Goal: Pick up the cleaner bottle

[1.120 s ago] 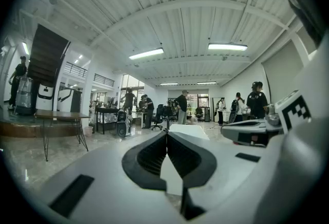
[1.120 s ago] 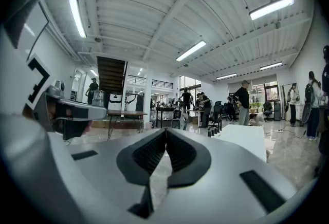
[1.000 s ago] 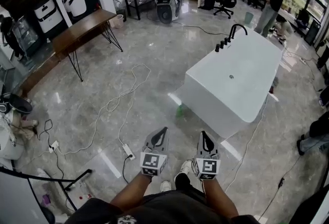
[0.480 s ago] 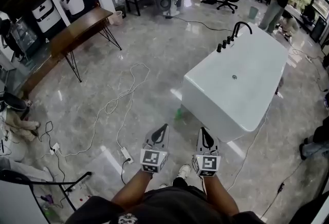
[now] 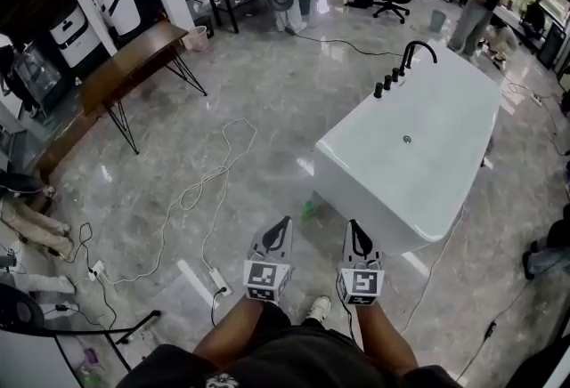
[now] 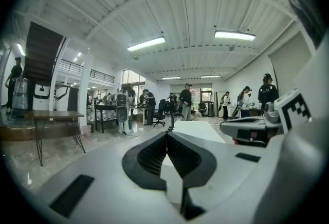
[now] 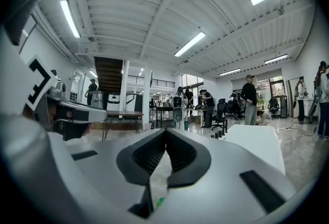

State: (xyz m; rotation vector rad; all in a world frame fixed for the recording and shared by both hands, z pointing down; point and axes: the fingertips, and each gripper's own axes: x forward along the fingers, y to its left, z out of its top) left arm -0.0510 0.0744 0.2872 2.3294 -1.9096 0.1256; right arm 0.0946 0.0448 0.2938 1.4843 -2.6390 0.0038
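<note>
- Starting at far left: wooden table (image 5: 134,57) is standing well away from the task, and a loose cable (image 5: 218,173) is trailing across the floor toward a power strip (image 5: 220,266) just left of the person.
- Left gripper (image 5: 283,226) is being held out in front of the body, pointing roughly level. In the left gripper view the left gripper (image 6: 167,134) is showing its pads pressed together with nothing between them.
- Bottle (image 5: 309,209) is sitting on the floor as a small green shape, just beside the near corner of the tub. It is lying ahead of both grippers and between their two lines, a bit closer to the left one in the head view.
- Bottle is too small to tell whether it is upright or lying down, so its long axis cannot be judged.
- Right gripper (image 5: 354,226) is being held parallel to the left, near it and also about level. In the right gripper view the right gripper (image 7: 165,131) is showing its pads pressed together on nothing, and a green speck (image 7: 160,201), likely the bottle, is peeking through low behind them.
- Tub (image 5: 356,199) is filling the right side, with a black faucet (image 5: 419,48) at its far end.
- Judging the next move: both grippers are well above and short of the bottle, so a reach forward and down is needed, with jaws spread first. Left looks slightly nearer.
</note>
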